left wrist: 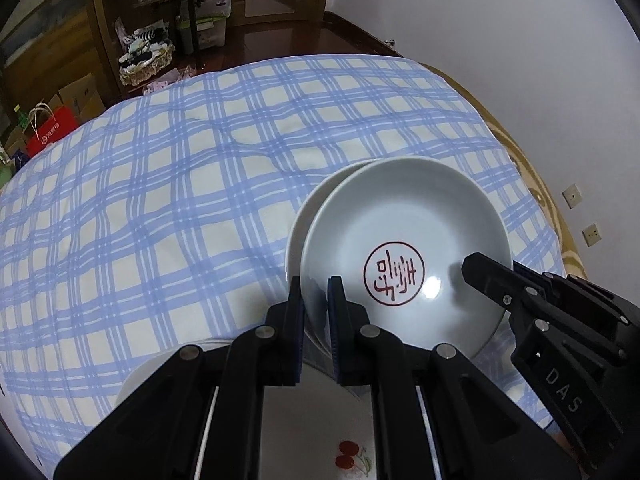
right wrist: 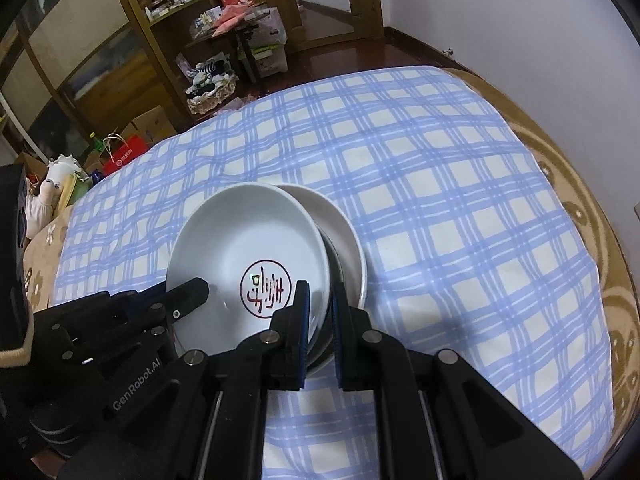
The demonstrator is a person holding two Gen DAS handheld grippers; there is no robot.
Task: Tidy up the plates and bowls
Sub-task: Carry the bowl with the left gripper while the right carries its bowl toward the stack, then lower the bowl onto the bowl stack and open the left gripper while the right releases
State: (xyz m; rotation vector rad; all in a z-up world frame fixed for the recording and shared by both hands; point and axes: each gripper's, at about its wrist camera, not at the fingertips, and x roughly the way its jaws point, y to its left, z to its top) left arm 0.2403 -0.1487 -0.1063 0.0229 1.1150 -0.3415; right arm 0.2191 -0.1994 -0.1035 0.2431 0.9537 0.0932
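Note:
A white plate with a red seal mark [left wrist: 400, 220] [right wrist: 240, 236] is held tilted over the blue-checked bed. My left gripper [left wrist: 316, 308] is shut on its near left rim, and it shows in the right wrist view as a black finger lying on that rim [right wrist: 188, 296]. My right gripper [right wrist: 320, 316] is shut on the opposite rim; its tip [left wrist: 478, 270] rests on the plate's inside. A second plain white plate [left wrist: 294, 224] [right wrist: 348, 236] lies just under and behind the held one. A cherry-patterned plate [left wrist: 352, 456] sits below my left gripper, mostly hidden.
The blue-checked bedcover [left wrist: 180, 200] [right wrist: 440, 200] spreads far beyond the plates, with a brown patterned blanket edge [right wrist: 616, 300] and a white wall at the right. Past the bed stand wooden shelves [right wrist: 132, 40], cardboard boxes and a red bag [left wrist: 52, 128].

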